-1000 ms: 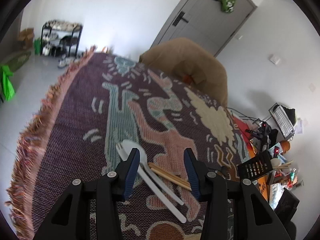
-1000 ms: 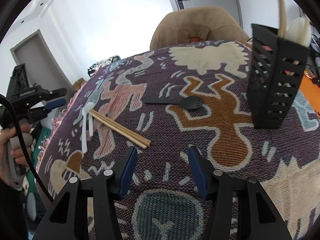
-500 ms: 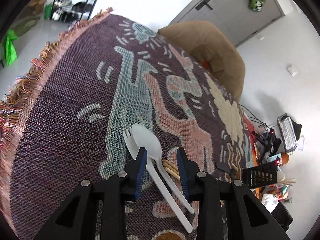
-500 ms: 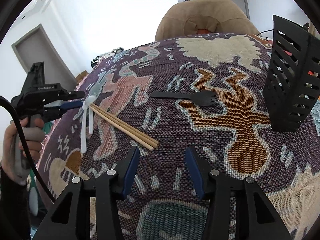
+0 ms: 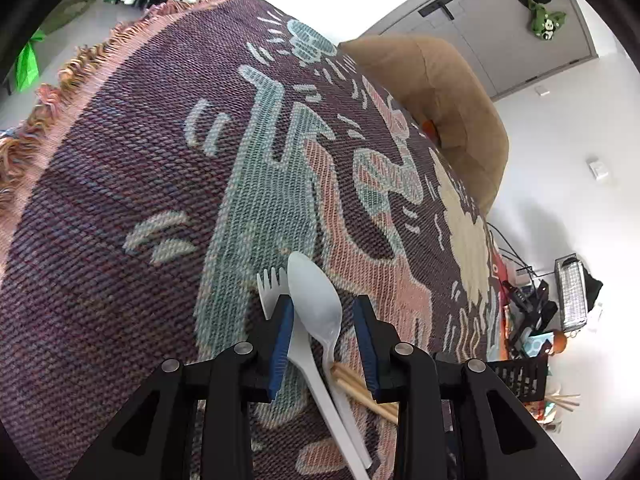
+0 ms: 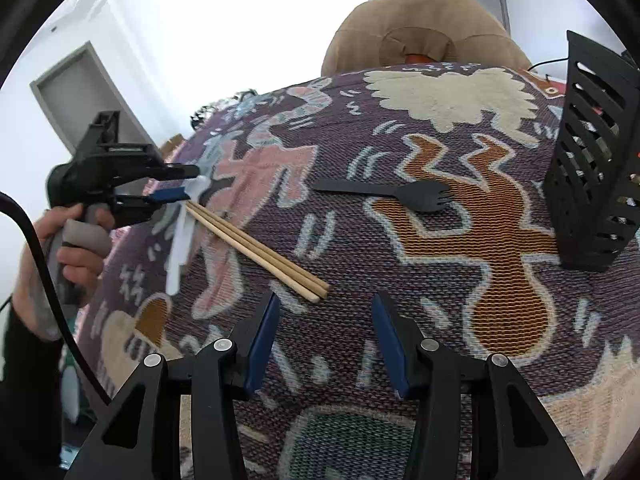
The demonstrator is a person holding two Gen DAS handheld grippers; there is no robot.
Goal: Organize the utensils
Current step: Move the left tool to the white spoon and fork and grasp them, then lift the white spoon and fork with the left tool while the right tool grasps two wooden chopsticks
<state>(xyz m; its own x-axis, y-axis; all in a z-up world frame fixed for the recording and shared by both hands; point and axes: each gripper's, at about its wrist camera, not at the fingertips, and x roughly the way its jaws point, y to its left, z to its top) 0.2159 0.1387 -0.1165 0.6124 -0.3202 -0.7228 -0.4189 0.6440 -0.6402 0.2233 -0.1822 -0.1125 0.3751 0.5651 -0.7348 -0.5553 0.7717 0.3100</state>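
A white plastic spoon (image 5: 316,304) and a white fork (image 5: 269,286) lie side by side on the patterned rug, beside a pair of wooden chopsticks (image 5: 362,390). My left gripper (image 5: 324,320) is open with its jaws on either side of the spoon's bowl and neck; the left jaw covers the fork's neck. In the right wrist view the left gripper (image 6: 176,184) sits over the white utensils (image 6: 180,236). My right gripper (image 6: 324,328) is open and empty, just in front of the near end of the chopsticks (image 6: 256,250). A black fork (image 6: 384,192) lies farther back.
A black slotted utensil holder (image 6: 592,168) stands at the right on the rug. A tan cushioned chair (image 6: 420,36) sits beyond the table's far edge. The fringed rug edge (image 5: 80,64) lies at the far left. Cluttered items (image 5: 560,320) stand to the right.
My left gripper has moved forward and down over the white spoon, and its jaws have narrowed around it. My right gripper has shifted slightly closer to the chopsticks and stays open.
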